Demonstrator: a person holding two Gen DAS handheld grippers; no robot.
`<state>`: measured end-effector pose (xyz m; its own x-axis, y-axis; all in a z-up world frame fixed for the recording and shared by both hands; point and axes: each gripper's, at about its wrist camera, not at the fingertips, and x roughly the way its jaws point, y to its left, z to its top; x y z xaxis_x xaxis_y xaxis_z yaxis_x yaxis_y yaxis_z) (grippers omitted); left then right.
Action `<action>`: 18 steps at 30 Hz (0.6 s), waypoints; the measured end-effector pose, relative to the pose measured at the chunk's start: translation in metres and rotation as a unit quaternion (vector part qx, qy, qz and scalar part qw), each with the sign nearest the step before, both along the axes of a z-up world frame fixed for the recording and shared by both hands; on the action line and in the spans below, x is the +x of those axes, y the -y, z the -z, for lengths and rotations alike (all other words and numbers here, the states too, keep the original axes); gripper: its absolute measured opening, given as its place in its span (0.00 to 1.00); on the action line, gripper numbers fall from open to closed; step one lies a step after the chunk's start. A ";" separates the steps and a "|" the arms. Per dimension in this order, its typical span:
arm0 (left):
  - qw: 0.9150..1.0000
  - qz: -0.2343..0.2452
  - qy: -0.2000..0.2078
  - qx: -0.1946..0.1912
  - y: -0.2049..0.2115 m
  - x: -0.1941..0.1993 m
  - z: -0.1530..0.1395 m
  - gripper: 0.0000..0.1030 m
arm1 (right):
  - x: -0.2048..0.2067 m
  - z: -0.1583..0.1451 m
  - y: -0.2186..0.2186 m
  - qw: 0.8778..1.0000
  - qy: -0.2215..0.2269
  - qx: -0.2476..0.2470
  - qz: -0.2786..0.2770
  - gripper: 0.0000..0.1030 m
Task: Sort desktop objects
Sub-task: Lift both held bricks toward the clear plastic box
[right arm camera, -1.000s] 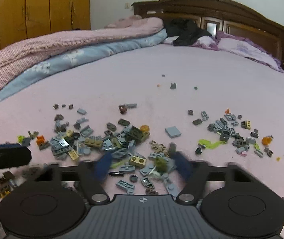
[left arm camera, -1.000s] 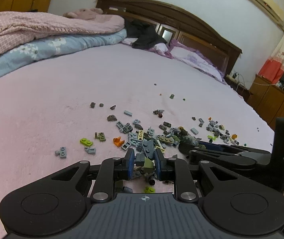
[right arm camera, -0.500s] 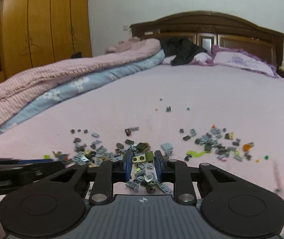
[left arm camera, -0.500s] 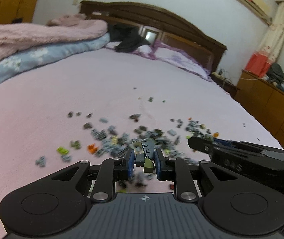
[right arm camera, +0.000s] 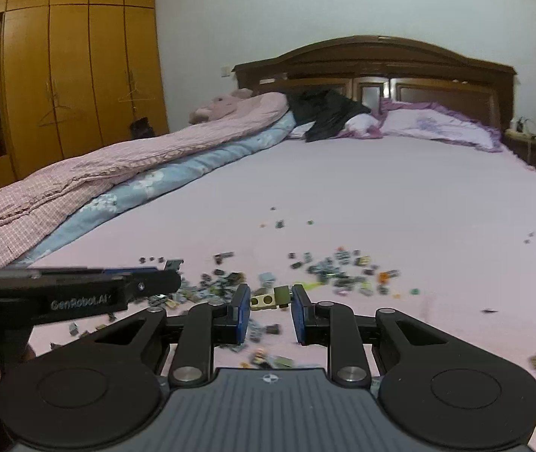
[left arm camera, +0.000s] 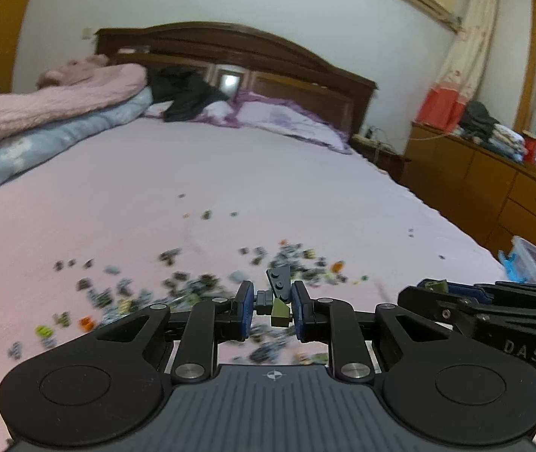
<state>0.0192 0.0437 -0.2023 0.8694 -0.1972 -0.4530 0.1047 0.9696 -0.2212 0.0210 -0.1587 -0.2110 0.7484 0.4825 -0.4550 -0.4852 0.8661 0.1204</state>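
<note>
1. My left gripper (left arm camera: 270, 303) is clamped on a small cluster of plastic building pieces (left arm camera: 276, 295): a dark blue-grey wedge plate sticking up, an olive slope below it and a grey bit at the left pad. The cluster hangs clear above the bed.
2. My right gripper (right arm camera: 270, 300) pinches a tan perforated brick joined to an olive stub (right arm camera: 271, 298), also lifted off the bed. The pads press on its two ends.
3. I judge these pieces light, stiff and smooth. A loosely joined cluster could shed a part or twist out, so a grip across flat opposing faces, near the middle, suits them best.
4. Just beyond my fingertips, toward the near edge of the pink bedsheet (right arm camera: 381, 196), lies the main scatter of small grey, green and orange bricks (right arm camera: 335, 265). It is blurred, so single pieces are hard to pick out.
5. The two grippers sit close side by side; each shows in the other's view, and they could bump.
6. At the bed's right edge a clear plastic bin (left arm camera: 535, 261) peeks in, possibly where the pieces go; I cannot see inside.
7. A few stray bricks (right arm camera: 279, 223) lie farther up the middle of the sheet.
8. Along the left edge lie a folded pink quilt (right arm camera: 110, 173) and a blue floral one; lilac pillows (right arm camera: 441, 128) and the dark wooden headboard (right arm camera: 377, 64) close the far end.
</note>
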 end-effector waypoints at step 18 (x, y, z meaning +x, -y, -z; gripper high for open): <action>0.998 0.015 -0.027 0.054 0.063 -0.008 0.004 0.32 | -0.034 -0.009 0.107 0.997 0.010 0.032 0.068 0.24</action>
<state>0.0108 -0.0190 -0.2064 0.8375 -0.1695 -0.5195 0.1240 0.9848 -0.1214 -0.0130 -0.2657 -0.2019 0.8174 0.4033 -0.4114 -0.3660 0.9150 0.1698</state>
